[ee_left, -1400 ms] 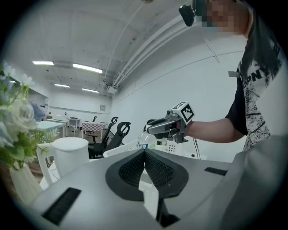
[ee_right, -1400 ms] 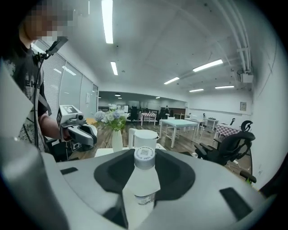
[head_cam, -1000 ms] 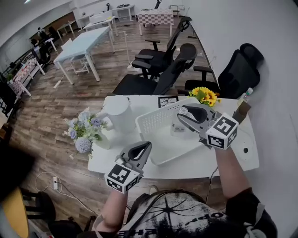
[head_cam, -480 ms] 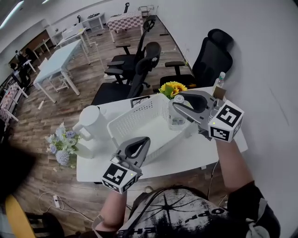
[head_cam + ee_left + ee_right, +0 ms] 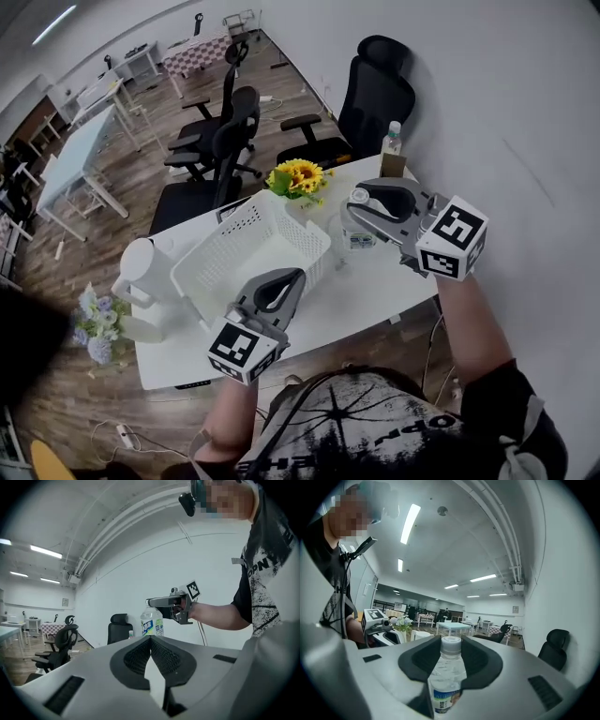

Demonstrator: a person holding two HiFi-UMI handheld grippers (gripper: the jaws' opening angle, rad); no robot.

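Plastic, clear with a white cap: that is the water bottle (image 5: 447, 677) my right tool (image 5: 354, 208) is pinching, with the two jaws closed on its neck and shoulders just under the cap. From the head view the bottle hangs upright over the desk (image 5: 375, 286), just beside the right end of the white basket (image 5: 281, 246) and outside its rim. The left gripper view shows it level with that camera, in front of the white wall, so I judge it is lifted clear of the desk, though its base is hidden from me.

My left tool (image 5: 291, 275) is pressed together with nothing between the jaws. It hovers at the near edge of the desk, close to the front wall of the basket and touching nothing.

So far, then, the grasp is made and the bottle is carried in the air. It rests neither in the basket nor on the desk, and the basket looks bare inside.

Around this, sunflowers (image 5: 298, 174) stand at the far corner of the basket, a white jug (image 5: 141, 267) sits off its left end, and a second bottle (image 5: 393, 141) stands near the far desk edge by a black chair (image 5: 375, 89).
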